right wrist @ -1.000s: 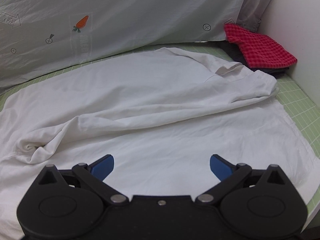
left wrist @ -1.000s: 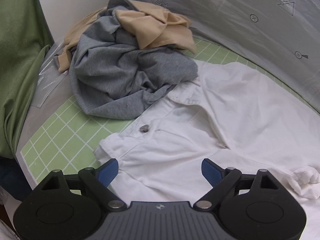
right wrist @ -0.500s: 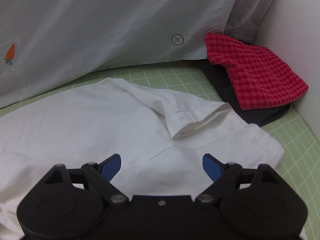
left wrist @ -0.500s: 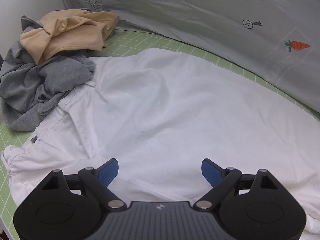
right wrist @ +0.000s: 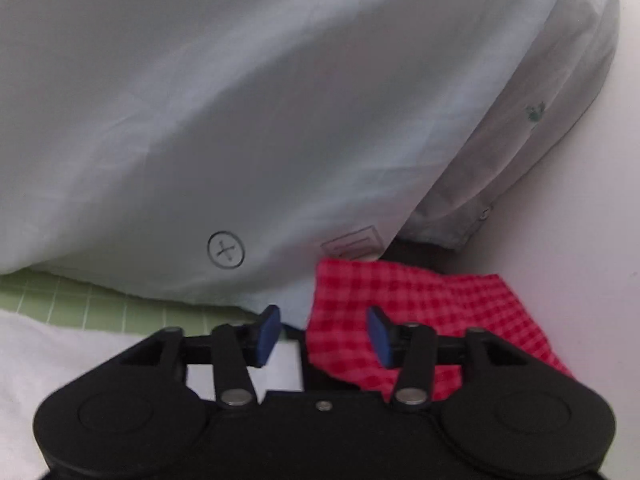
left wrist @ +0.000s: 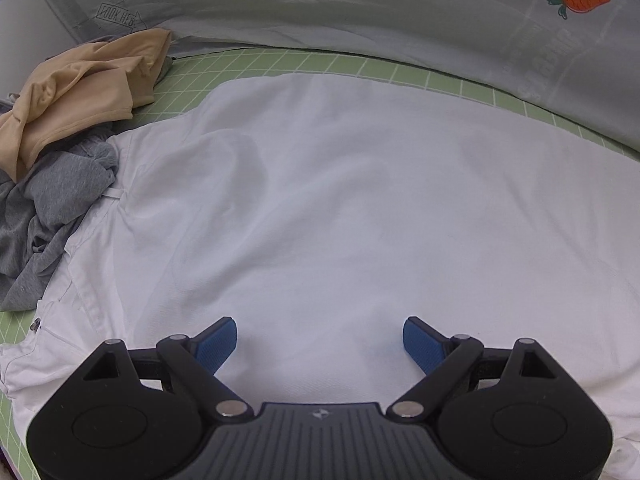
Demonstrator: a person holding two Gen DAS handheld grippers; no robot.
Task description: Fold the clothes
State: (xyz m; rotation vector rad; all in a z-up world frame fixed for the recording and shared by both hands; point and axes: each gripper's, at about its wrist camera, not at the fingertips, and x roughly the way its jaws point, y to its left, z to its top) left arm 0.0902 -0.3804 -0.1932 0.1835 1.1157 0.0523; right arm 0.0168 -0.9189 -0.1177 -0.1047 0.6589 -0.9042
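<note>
A white garment lies spread flat over the green grid mat, with its button and waistband at the lower left. My left gripper hovers low over it, open, with nothing between its blue pads. In the right wrist view only the garment's edge shows, at the lower left. My right gripper sits past that edge, its fingers drawn closer but still apart, and nothing visible is clamped. A folded red checked cloth lies right behind its fingertips. This view is blurred.
A crumpled grey garment with a tan one on top lies at the mat's left. A pale grey printed sheet hangs along the back. A white wall closes the right side. Something dark lies under the red cloth.
The left gripper has swung right, from the waistband to the garment's middle. The right gripper moved right and forward to the red cloth, and its fingers narrowed.
</note>
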